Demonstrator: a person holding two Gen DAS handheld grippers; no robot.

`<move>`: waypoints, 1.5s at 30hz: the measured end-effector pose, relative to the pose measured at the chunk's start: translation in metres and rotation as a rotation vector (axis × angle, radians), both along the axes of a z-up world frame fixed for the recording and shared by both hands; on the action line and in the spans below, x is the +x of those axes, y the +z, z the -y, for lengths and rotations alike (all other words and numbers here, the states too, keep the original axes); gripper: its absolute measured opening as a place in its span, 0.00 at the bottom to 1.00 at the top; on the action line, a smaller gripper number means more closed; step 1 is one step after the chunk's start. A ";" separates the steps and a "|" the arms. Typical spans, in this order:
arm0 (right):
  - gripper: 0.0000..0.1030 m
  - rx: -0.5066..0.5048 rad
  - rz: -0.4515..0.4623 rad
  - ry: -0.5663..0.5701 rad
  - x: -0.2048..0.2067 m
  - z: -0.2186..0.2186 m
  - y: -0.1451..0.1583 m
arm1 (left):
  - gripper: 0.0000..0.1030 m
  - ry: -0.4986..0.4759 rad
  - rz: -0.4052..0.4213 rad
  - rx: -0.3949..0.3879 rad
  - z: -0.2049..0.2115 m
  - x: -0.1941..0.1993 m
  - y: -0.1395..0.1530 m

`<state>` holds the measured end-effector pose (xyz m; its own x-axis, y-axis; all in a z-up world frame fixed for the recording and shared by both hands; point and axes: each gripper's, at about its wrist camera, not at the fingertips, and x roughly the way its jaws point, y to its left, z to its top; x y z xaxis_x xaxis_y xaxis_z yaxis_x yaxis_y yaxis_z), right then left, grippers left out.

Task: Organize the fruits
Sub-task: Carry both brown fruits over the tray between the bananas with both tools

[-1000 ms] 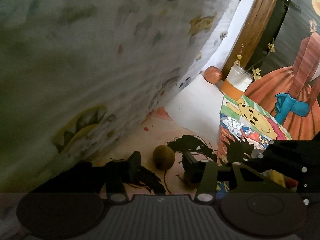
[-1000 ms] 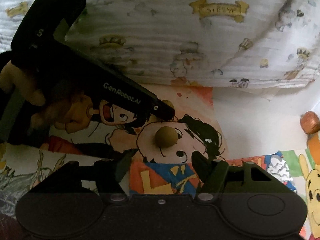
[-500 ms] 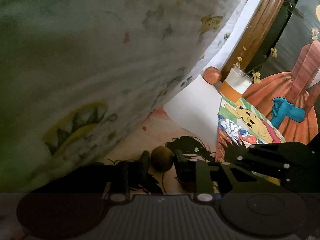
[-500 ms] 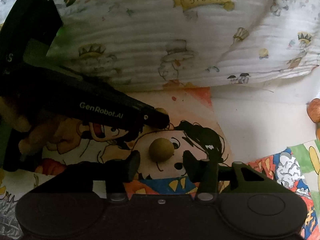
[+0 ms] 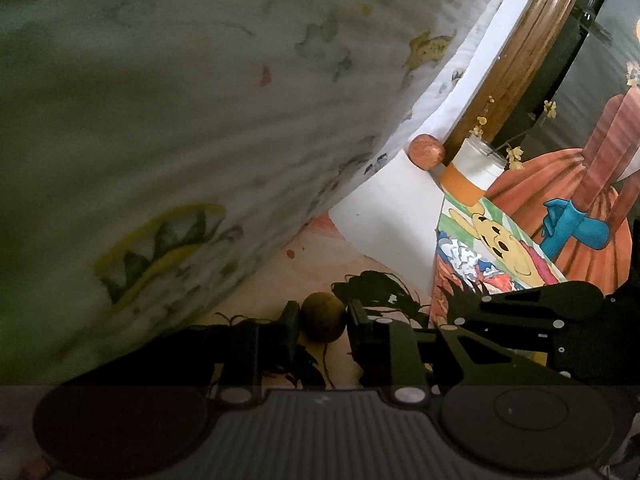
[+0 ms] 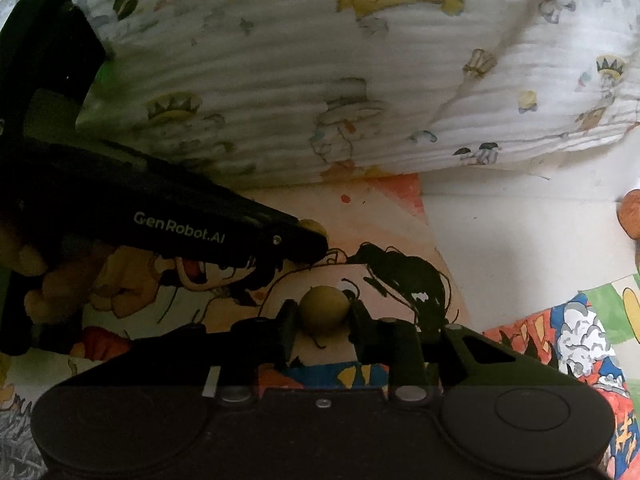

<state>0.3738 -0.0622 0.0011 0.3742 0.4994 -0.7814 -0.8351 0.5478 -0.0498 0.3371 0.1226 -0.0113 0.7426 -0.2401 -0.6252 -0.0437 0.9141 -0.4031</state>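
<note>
A small round olive-brown fruit [image 5: 323, 317] lies on the cartoon-printed sheet [image 5: 280, 280], and my left gripper [image 5: 322, 322] is shut on it, a pad on each side. A second fruit just like it [image 6: 324, 309] sits between the fingers of my right gripper [image 6: 323, 316]; its jaws are closing and both pads touch the fruit. In the right wrist view the left gripper [image 6: 314, 236] reaches in from the left, with a sliver of its fruit [image 6: 310, 225] showing at the tip. The right gripper [image 5: 456, 312] shows side-on in the left wrist view, its fruit hidden.
A big white quilt with printed figures [image 6: 320, 80] bulges close behind both grippers. A red-brown fruit [image 5: 426, 151] rests on the far white sheet beside a jar with an orange band [image 5: 468, 178] and a wooden frame [image 5: 516, 56]. A hand [image 6: 52, 292] holds the left gripper.
Both grippers' jaws came together around their fruits: the left one first, the right one after. Neither hand shifted much.
</note>
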 end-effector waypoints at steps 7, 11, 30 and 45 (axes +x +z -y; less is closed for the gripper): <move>0.29 0.011 0.004 -0.021 -0.014 0.013 0.010 | 0.26 -0.008 -0.001 0.005 0.007 -0.010 0.005; 0.29 0.033 0.012 -0.048 -0.026 0.027 0.021 | 0.26 -0.016 -0.004 0.009 0.016 -0.018 0.013; 0.29 0.112 0.108 -0.217 -0.091 0.126 0.074 | 0.26 -0.101 0.083 0.032 0.086 -0.067 0.067; 0.29 0.128 0.154 -0.391 -0.144 0.219 0.086 | 0.26 -0.237 0.094 0.002 0.173 -0.092 0.078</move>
<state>0.2295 -0.2810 0.0876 0.6616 0.3861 -0.6428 -0.5518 0.8311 -0.0688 0.2451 -0.0509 0.0667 0.7206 -0.4132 -0.5567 0.2096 0.8953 -0.3932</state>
